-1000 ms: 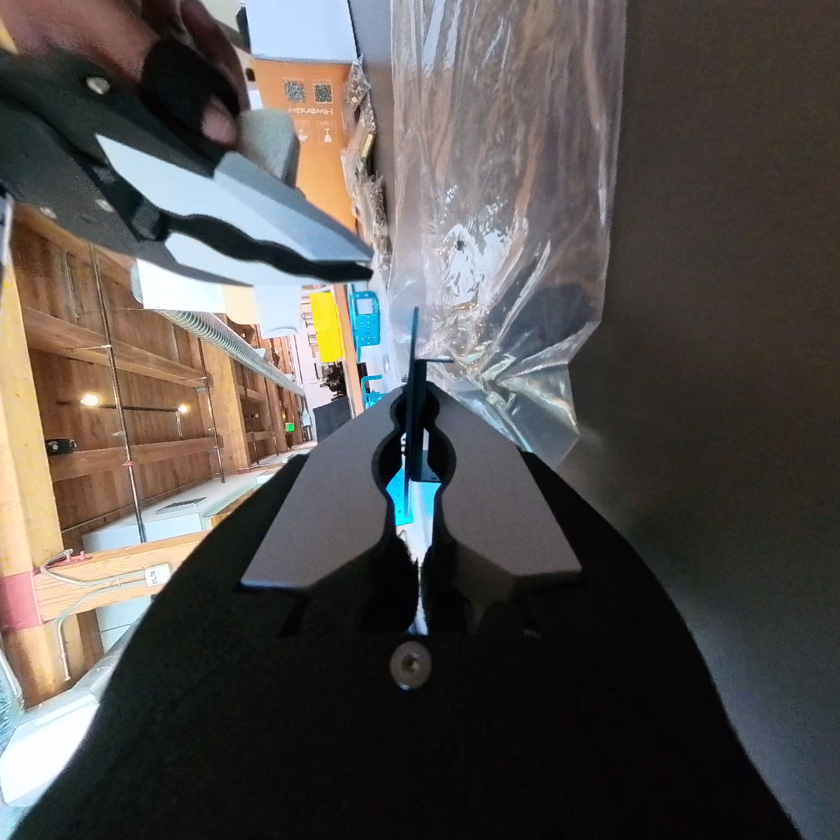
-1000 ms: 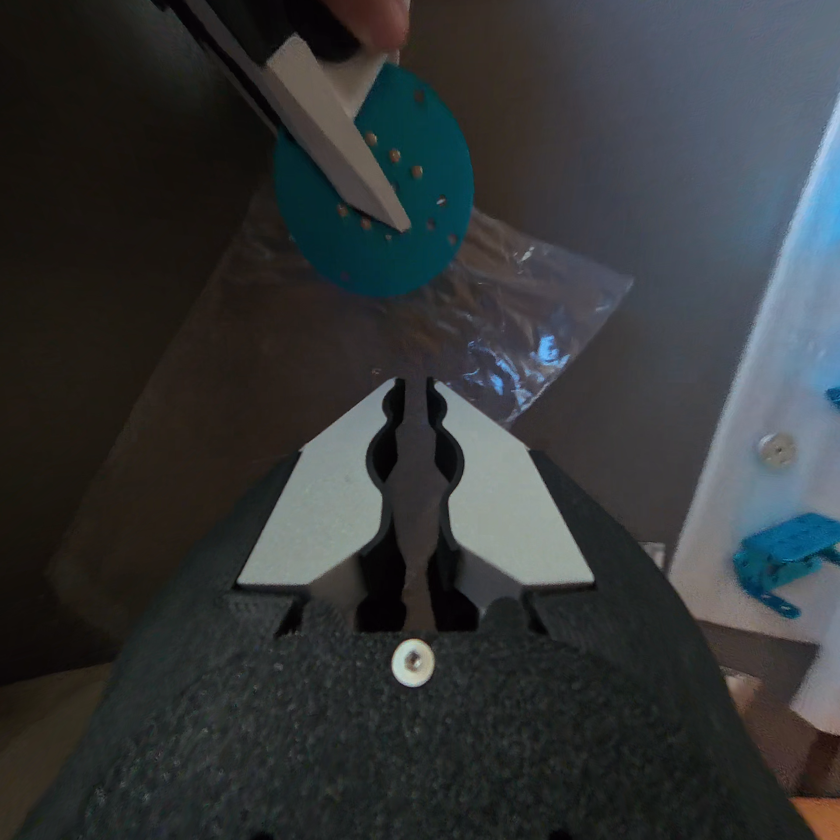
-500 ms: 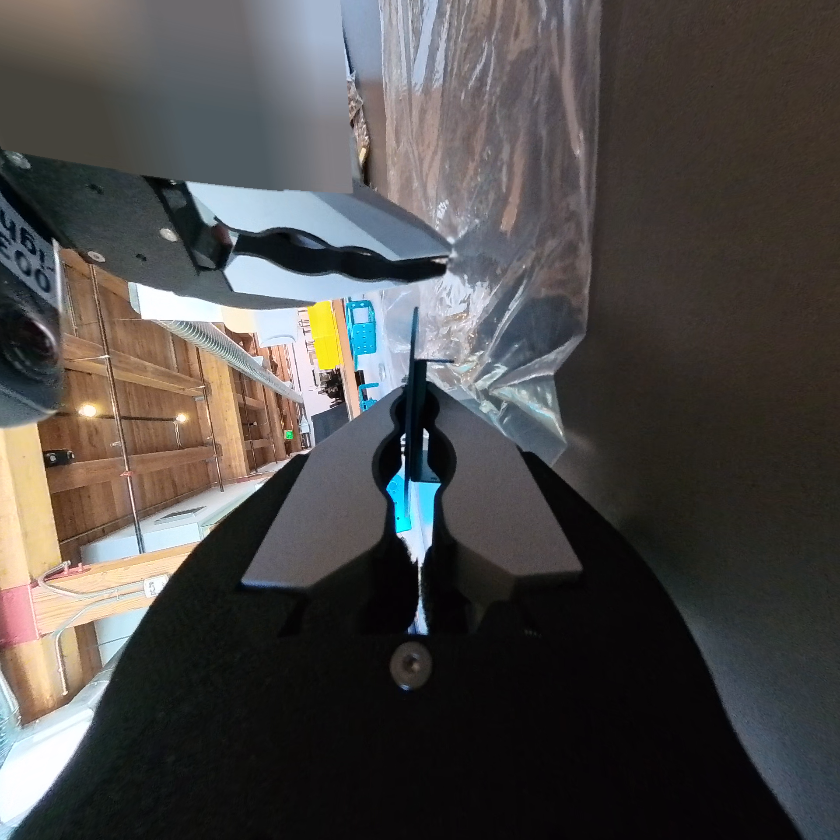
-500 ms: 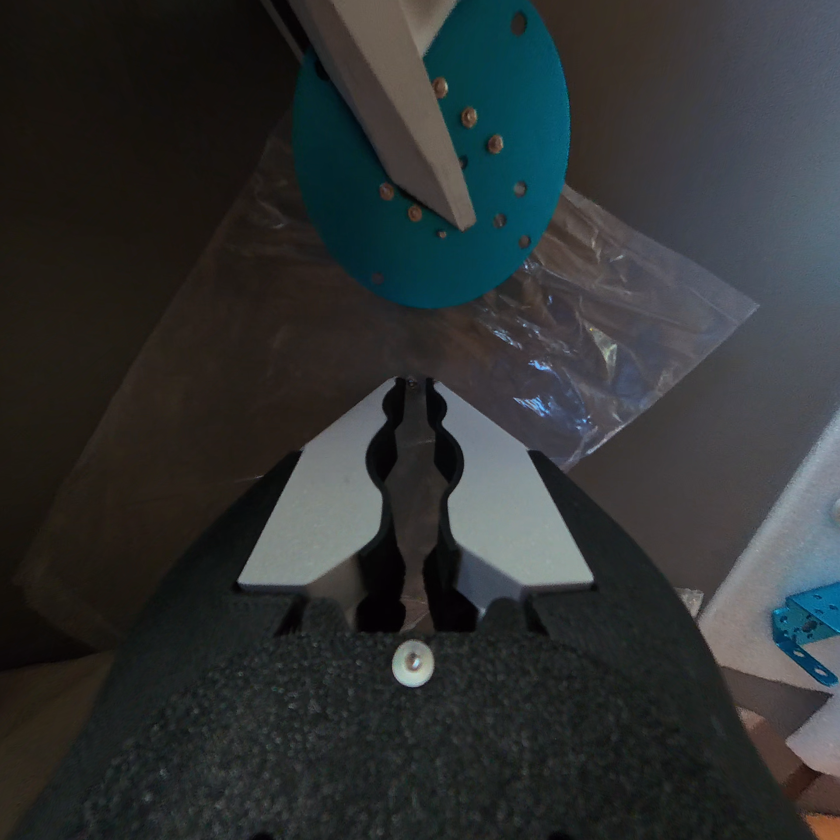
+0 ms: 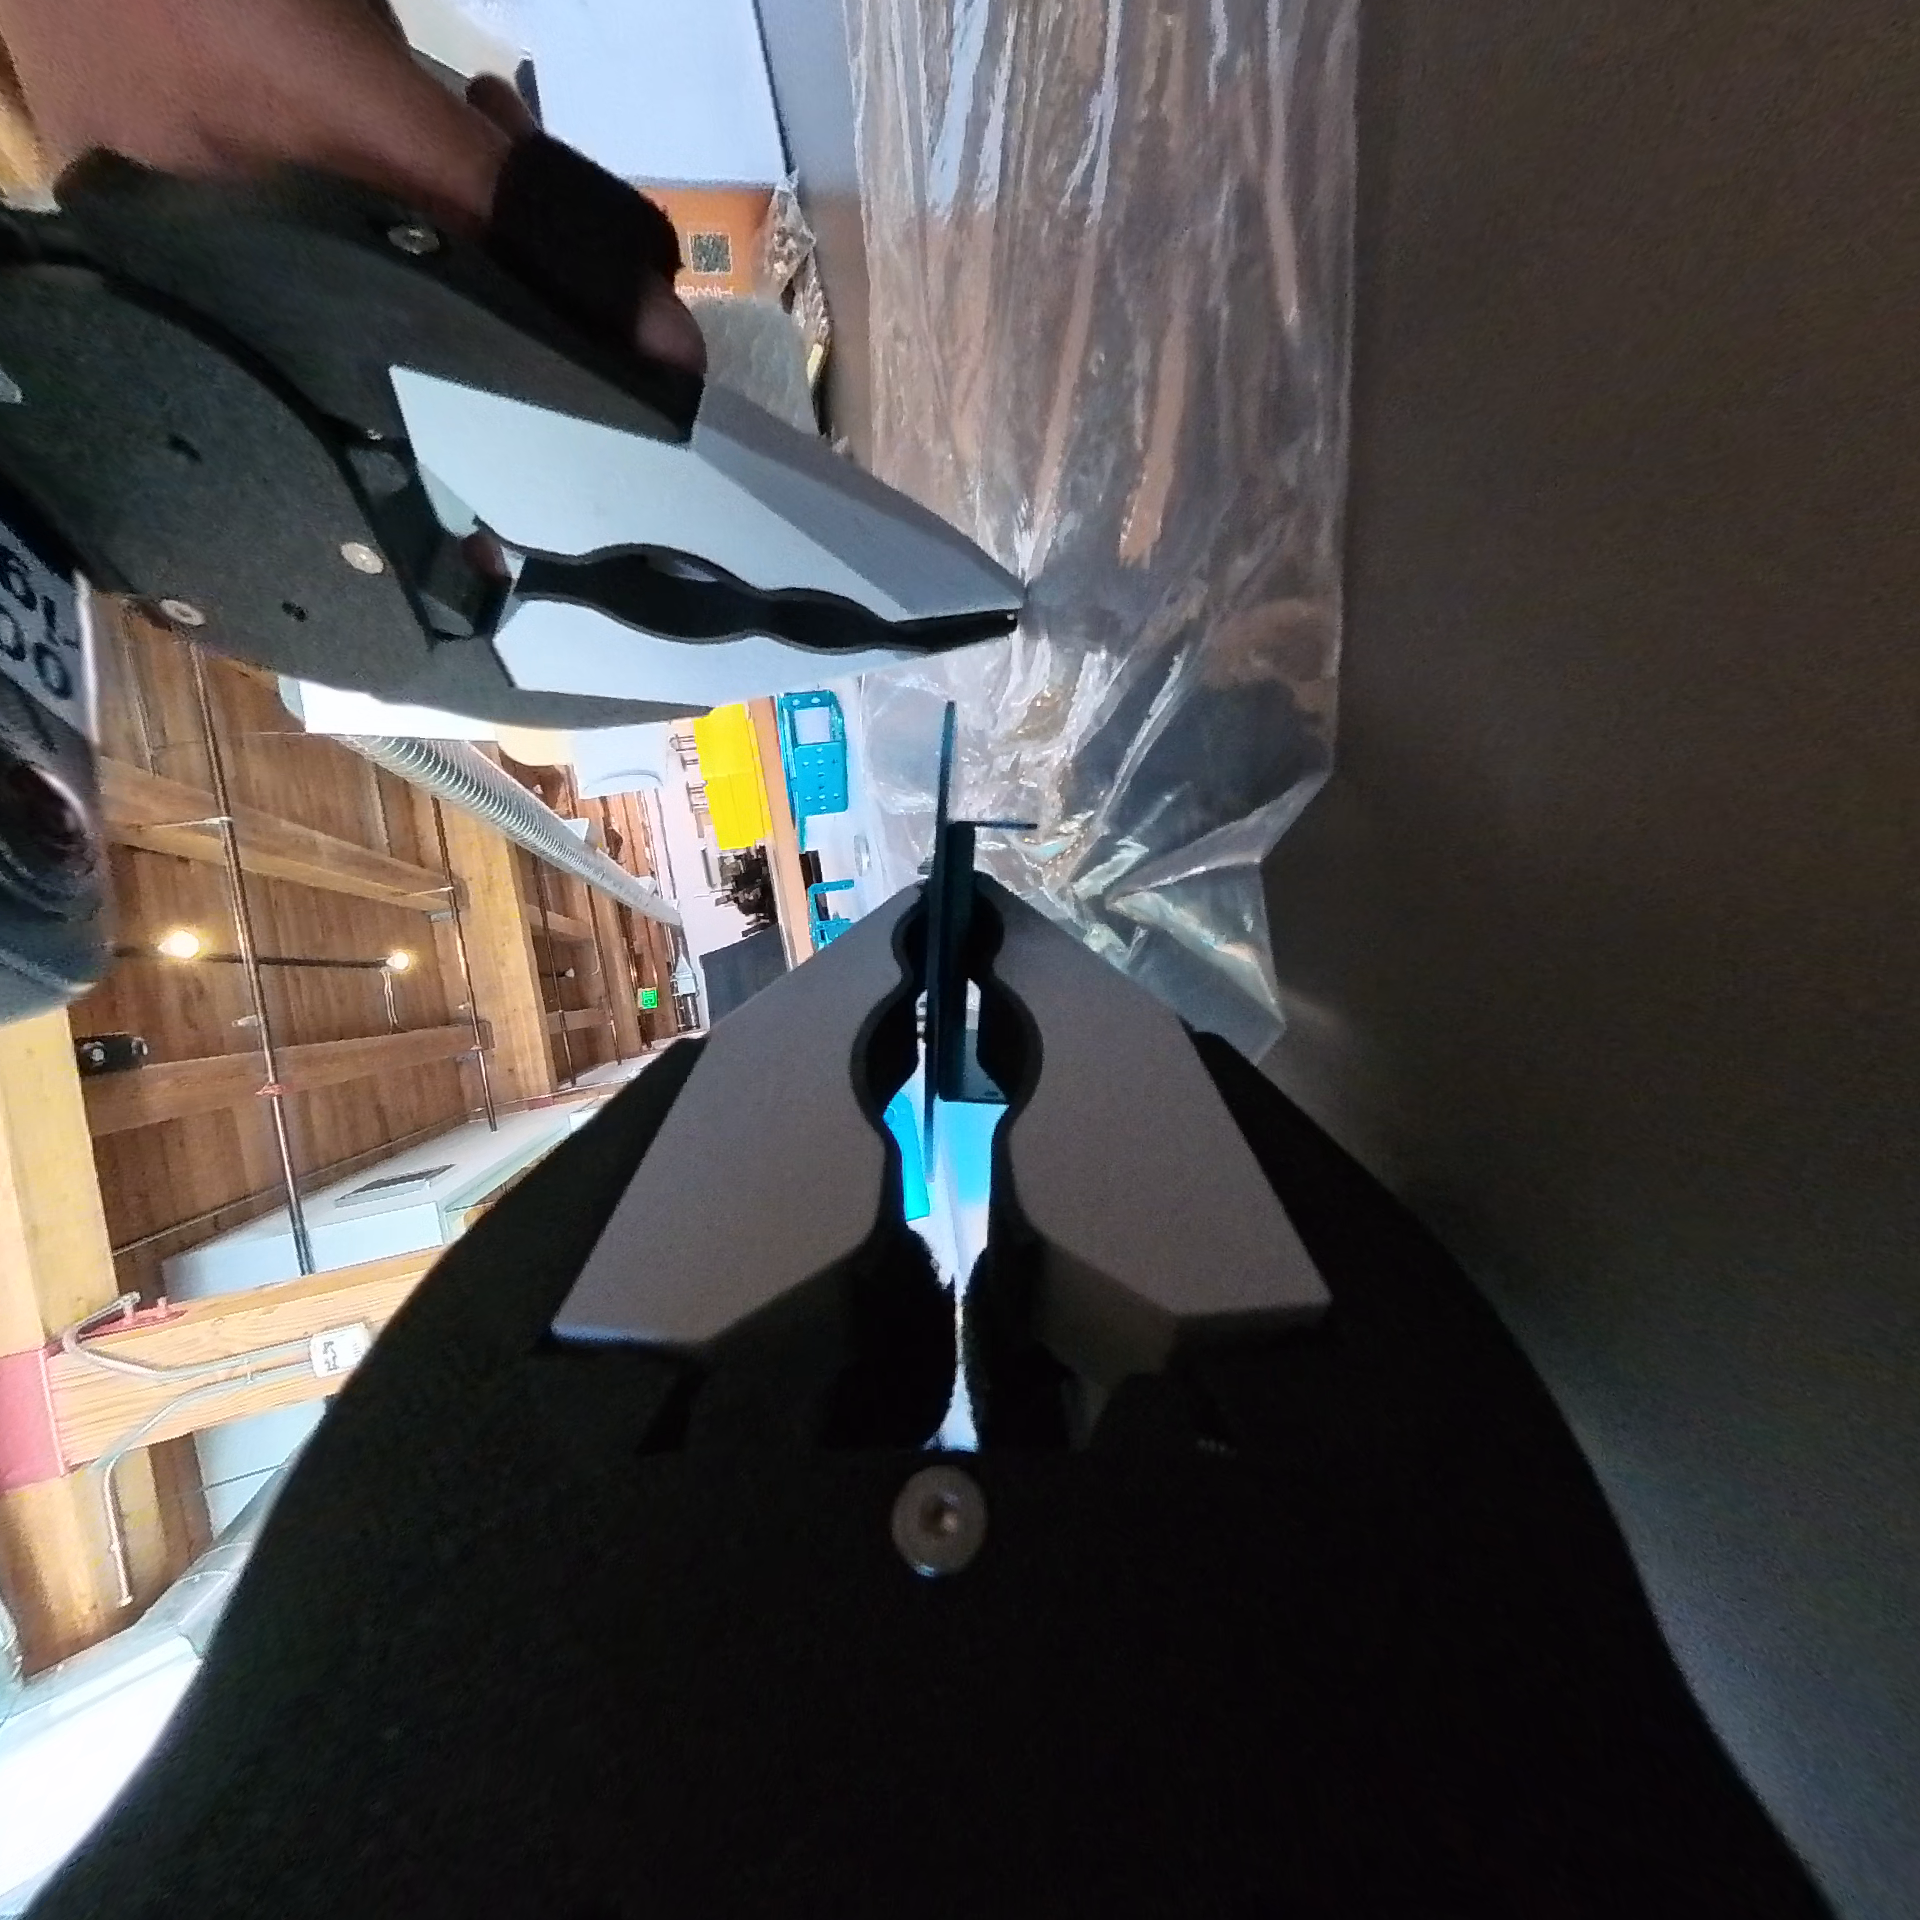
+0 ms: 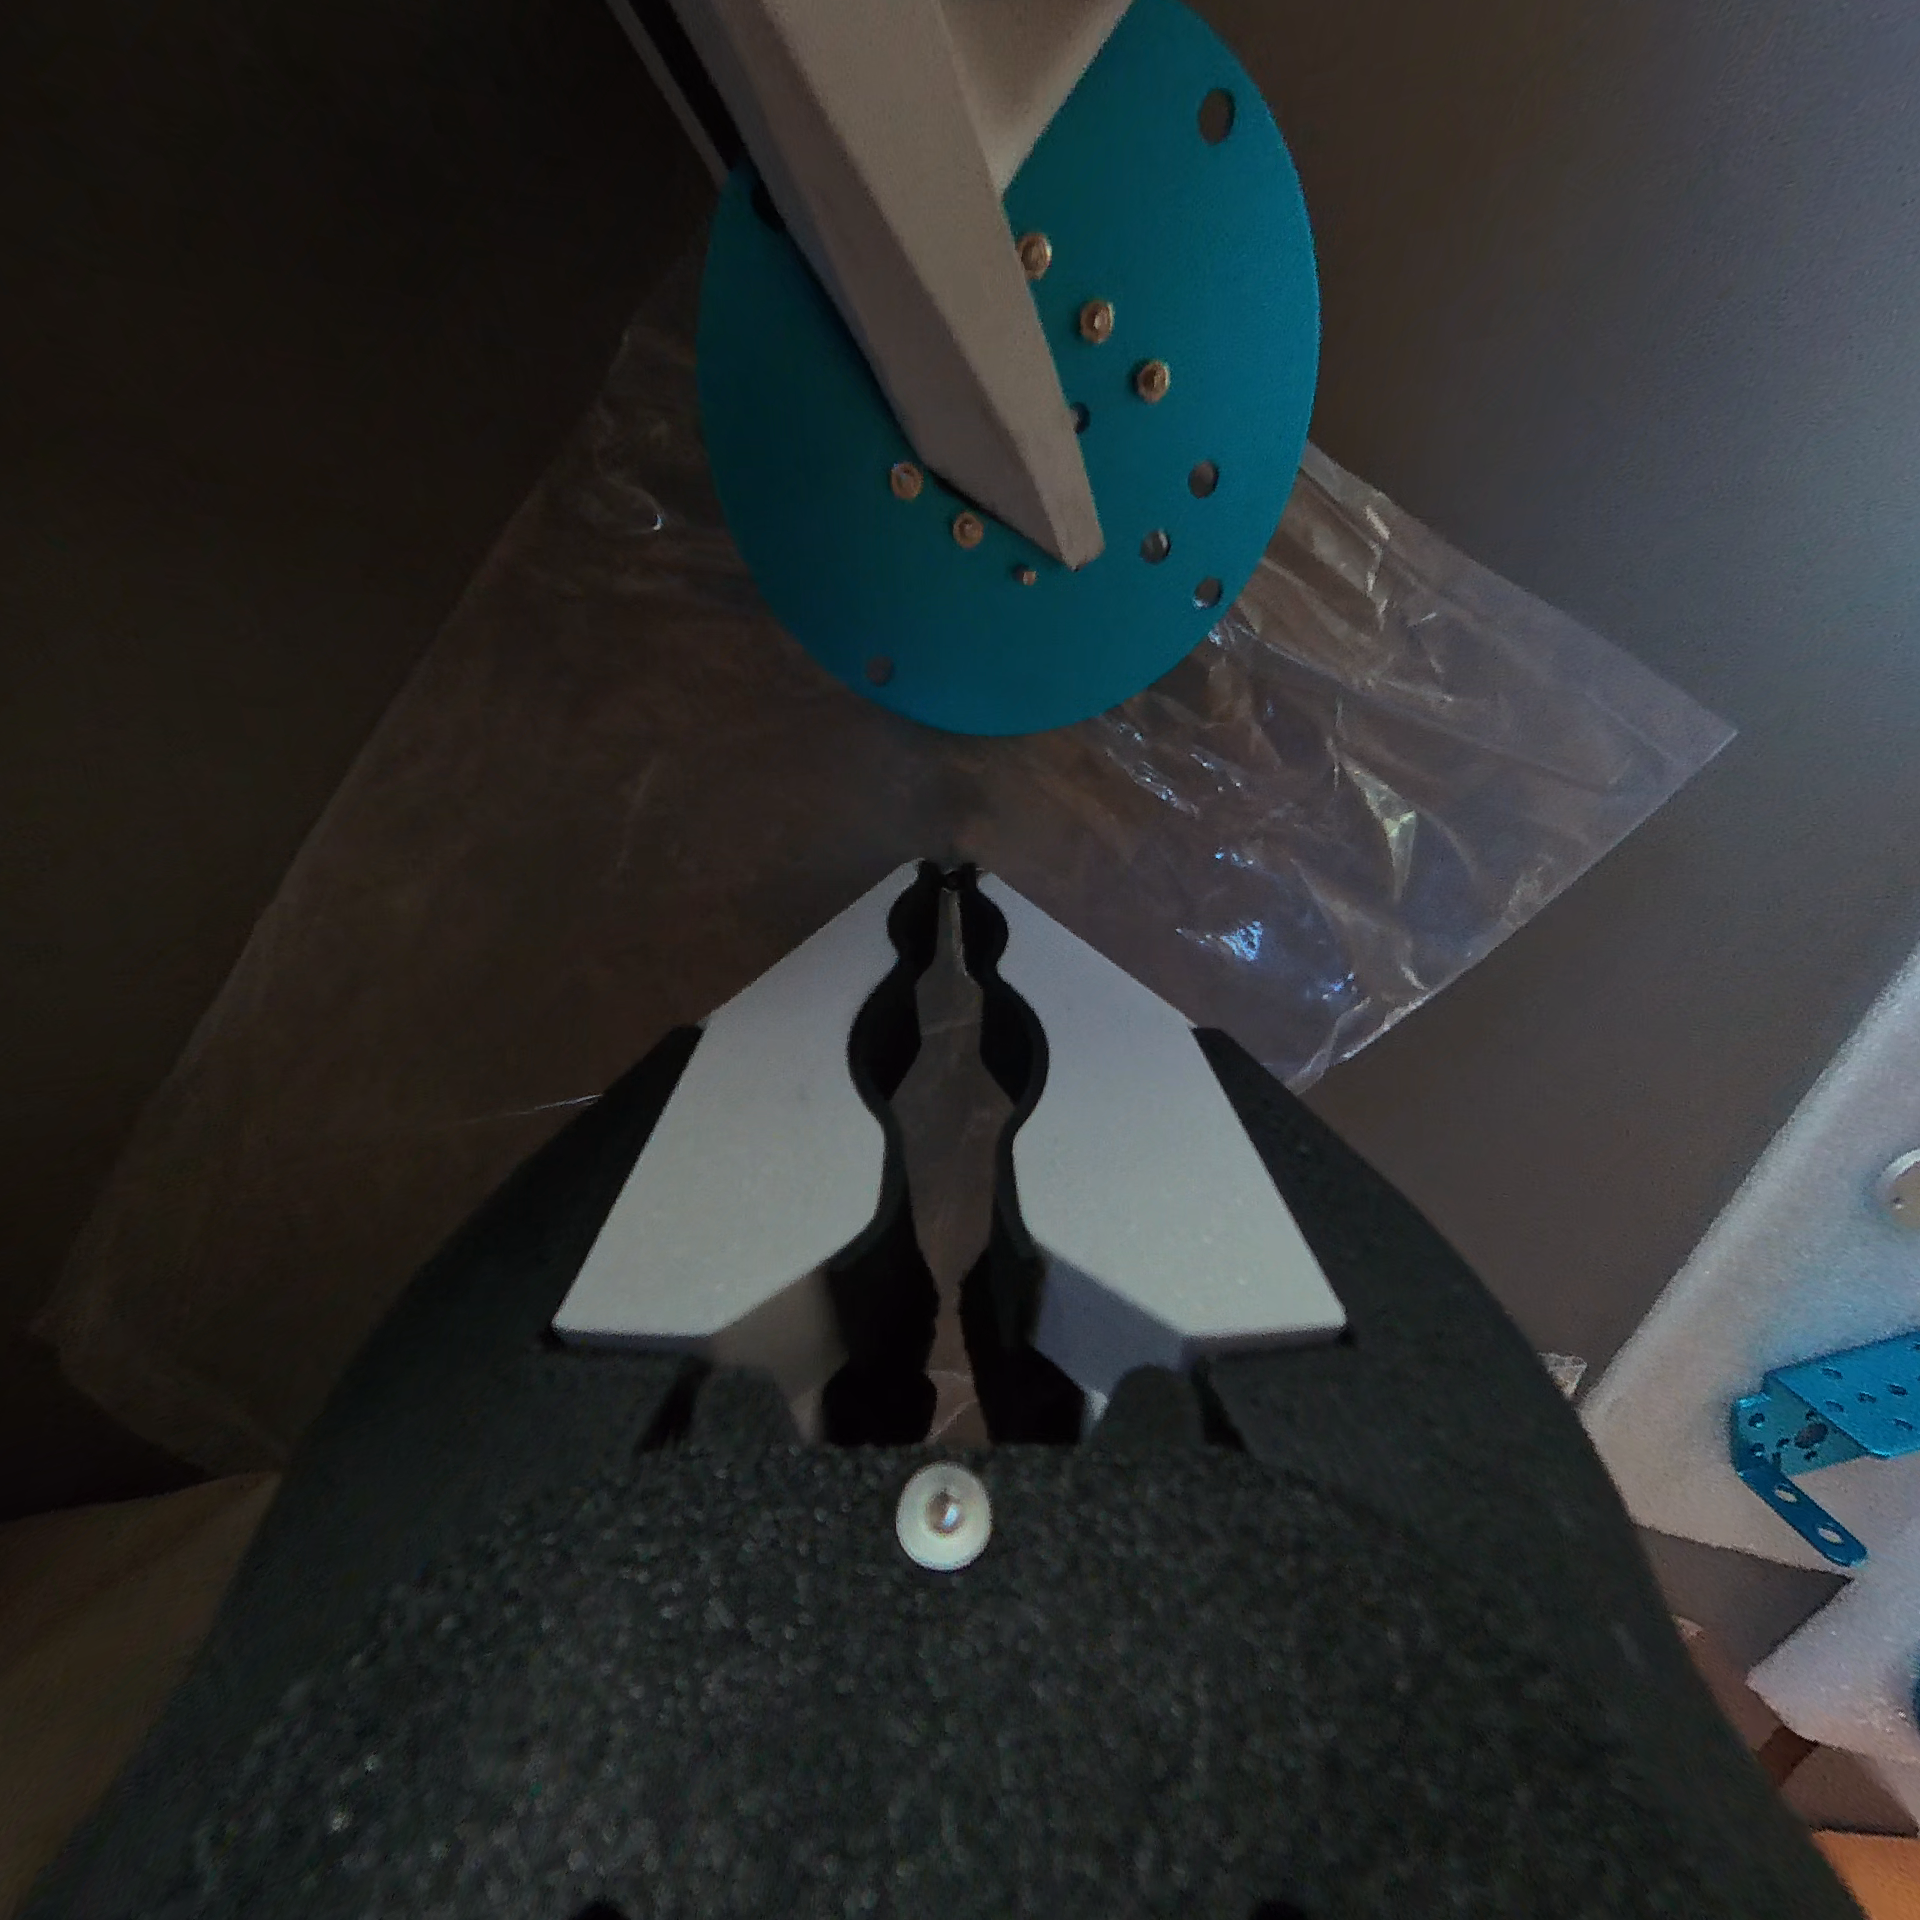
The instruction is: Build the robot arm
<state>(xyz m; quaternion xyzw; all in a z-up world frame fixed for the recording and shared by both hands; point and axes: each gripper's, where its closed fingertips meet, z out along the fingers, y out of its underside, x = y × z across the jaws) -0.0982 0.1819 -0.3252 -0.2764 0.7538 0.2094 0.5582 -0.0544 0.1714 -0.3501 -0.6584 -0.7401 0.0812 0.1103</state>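
Teal perforated disc point(image 6: 997, 582) sits clamped edge-on in my left gripper point(image 5: 951, 894) — my right gripper point(image 6: 948, 878) pinches the clear plastic bag point(image 6: 1403, 852) below it.

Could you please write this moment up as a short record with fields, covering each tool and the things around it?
left tool: shut on the teal disc, gripping it edge-on
right tool: tips closed, pinching the clear plastic bag just below the disc
teal disc: round plate with holes and several brass fasteners, held above the bag
clear plastic bag: crumpled, lying on the dark surface
nearby: white foam tray with a blue bracket at the right
hand: holds the right tool
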